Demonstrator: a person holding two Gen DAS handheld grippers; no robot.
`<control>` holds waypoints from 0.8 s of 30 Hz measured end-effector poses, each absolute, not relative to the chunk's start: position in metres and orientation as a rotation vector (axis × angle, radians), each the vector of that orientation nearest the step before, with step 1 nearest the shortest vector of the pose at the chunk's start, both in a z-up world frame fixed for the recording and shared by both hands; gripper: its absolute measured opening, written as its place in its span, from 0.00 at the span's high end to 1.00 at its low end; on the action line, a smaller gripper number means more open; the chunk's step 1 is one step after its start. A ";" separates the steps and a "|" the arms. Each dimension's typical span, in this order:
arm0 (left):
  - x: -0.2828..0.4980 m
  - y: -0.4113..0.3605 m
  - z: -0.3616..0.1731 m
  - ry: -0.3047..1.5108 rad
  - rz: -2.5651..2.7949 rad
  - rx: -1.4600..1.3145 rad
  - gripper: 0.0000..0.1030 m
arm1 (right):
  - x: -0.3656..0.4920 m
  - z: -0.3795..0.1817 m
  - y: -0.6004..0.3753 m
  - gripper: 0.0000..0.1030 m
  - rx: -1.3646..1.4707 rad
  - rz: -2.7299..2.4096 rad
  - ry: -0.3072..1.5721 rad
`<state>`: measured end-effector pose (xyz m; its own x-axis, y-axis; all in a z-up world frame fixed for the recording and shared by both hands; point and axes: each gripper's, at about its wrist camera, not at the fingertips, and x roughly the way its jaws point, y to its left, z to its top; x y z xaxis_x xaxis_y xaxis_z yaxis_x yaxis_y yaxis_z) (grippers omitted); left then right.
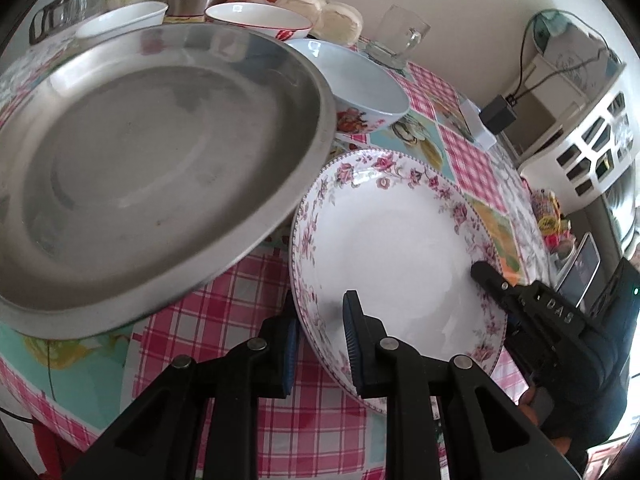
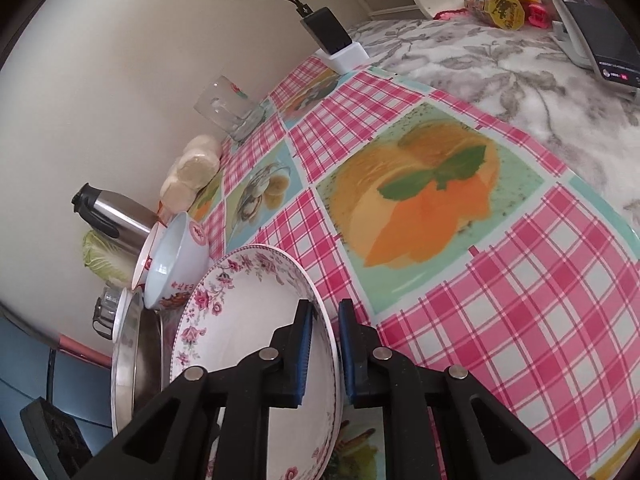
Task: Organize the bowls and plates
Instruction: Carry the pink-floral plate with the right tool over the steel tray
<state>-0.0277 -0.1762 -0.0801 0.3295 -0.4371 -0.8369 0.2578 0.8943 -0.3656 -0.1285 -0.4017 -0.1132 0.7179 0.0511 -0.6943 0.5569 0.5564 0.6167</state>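
1. Two grippers are on one floral plate (image 1: 400, 240): your left gripper (image 1: 320, 344) straddles its rim at the bottom centre of the left wrist view, and your right gripper (image 2: 324, 352) straddles the opposite rim at the bottom centre of the right wrist view.
2. Your left gripper's jaws are narrow, one pad inside the plate and one outside under the rim. They look pressed onto the rim, though I cannot tell how firm the contact is.
3. Your right gripper's jaws also sit either side of the rim, with a small gap showing on the outer side, so I cannot tell whether that grip has closed.
4. The step in hand appears to be lifting or carrying the floral plate with both tools. It sits tilted over the checked tablecloth (image 2: 520, 280).
5. The steel pan (image 1: 152, 152) fills the upper left of the left wrist view, just beside the plate, its edge overlapping the plate's rim there.
6. Behind them, toward the top centre, stands a pale blue bowl (image 1: 360, 84) and a red-rimmed bowl (image 1: 260, 20).
7. Your next move likely calls for confirming both grips, then keeping the plate level as you move it toward its stack, clear of the pan's edge.
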 end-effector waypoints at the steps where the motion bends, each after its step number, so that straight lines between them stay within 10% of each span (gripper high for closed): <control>1: -0.027 -0.175 -0.080 1.149 -0.455 -0.184 0.79 | -0.128 -0.113 -0.401 0.86 0.944 -0.332 0.731; 24: -0.027 -0.189 -0.077 1.108 -0.479 -0.122 0.83 | -0.129 -0.109 -0.402 0.87 0.876 -0.338 0.708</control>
<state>-0.0269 -0.1890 -0.0770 0.3565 -0.4292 -0.8299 0.3102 0.8922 -0.3282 -0.1289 -0.4020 -0.1093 0.7263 0.0105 -0.6873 0.5410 0.6081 0.5810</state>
